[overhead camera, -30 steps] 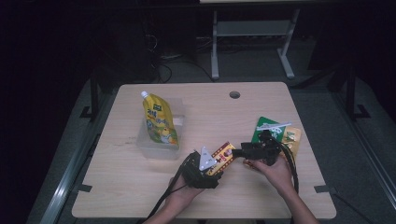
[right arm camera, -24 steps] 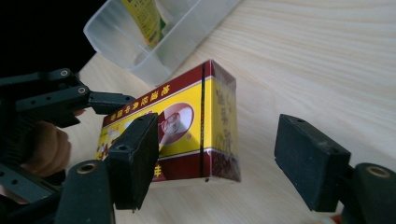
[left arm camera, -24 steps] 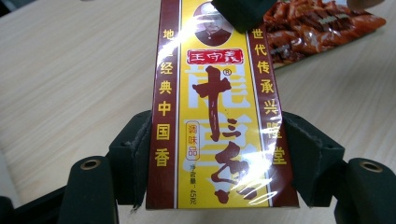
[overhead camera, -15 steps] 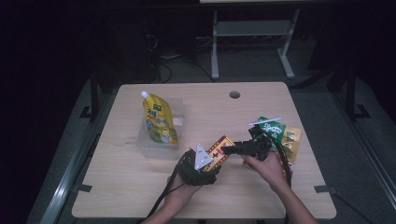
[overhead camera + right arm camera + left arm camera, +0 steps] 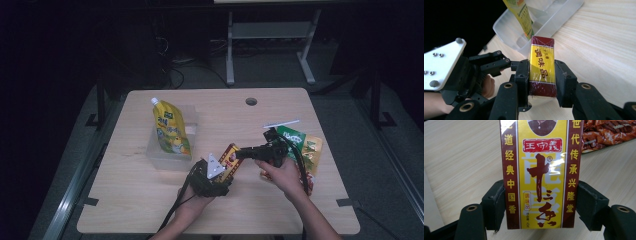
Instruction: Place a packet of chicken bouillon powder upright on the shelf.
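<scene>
Yellow-maroon box (image 5: 231,158) clamped by left tool (image 5: 216,179), right tool (image 5: 240,155) just closing on end; top cropped.

Yellow-and-maroon seasoning box (image 5: 540,173) reads 王守義, 十三香, 调味品, 中国香

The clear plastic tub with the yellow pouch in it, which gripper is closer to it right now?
Left. The left gripper sits just off the tub's near corner, clamping the spice box. The right gripper grips the box's far end, farther out.
</scene>
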A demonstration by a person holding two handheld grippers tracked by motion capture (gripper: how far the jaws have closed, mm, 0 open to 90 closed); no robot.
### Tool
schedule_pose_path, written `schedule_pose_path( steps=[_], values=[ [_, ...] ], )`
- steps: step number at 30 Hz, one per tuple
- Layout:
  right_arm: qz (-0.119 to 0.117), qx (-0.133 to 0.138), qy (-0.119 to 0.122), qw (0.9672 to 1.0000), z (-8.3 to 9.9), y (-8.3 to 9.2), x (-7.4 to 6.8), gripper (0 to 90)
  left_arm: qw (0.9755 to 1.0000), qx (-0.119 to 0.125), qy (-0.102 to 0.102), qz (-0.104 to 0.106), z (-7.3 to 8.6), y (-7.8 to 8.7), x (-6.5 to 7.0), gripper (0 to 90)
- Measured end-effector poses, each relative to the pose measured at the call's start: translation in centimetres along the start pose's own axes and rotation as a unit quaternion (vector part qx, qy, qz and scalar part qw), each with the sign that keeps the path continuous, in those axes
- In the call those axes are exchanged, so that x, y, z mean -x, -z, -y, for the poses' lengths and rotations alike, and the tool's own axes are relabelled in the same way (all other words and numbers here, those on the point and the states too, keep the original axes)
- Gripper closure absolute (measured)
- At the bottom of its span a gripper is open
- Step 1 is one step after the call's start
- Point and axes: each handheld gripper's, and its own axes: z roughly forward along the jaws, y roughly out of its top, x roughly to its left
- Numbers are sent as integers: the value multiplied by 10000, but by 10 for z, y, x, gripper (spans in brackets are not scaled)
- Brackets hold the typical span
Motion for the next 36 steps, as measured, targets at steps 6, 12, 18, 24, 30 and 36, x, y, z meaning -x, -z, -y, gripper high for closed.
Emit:
schedule_pose_path(
  steps=[6, 12, 18, 24, 30, 36],
  values=[
    [192, -157, 333, 9991, -8, -4, -15, 680, 10000, 23, 33, 62, 2, 3, -4, 301],
    [460, -171, 602, 9970, -16, -3, -26, 681, 10000, -13, -2, 83, 7, 8, -8, 304],
    [674, -209, 844, 9939, -24, -4, -34, 682, 9997, -28, 145, 191, 14, 11, -8, 303],
    [894, -222, 1217, 9883, -37, -4, -45, 682, 9994, -76, 63, 345, 20, 17, -5, 295],
    [857, -164, 1485, 9850, -51, -6, -57, 682, 9980, -89, 158, 603, 27, 21, -2, 272],
    [819, -197, 1895, 9783, -67, -13, -77, 682, 9969, -23, 154, 766, 31, 23, 3, 255]
  ],
)
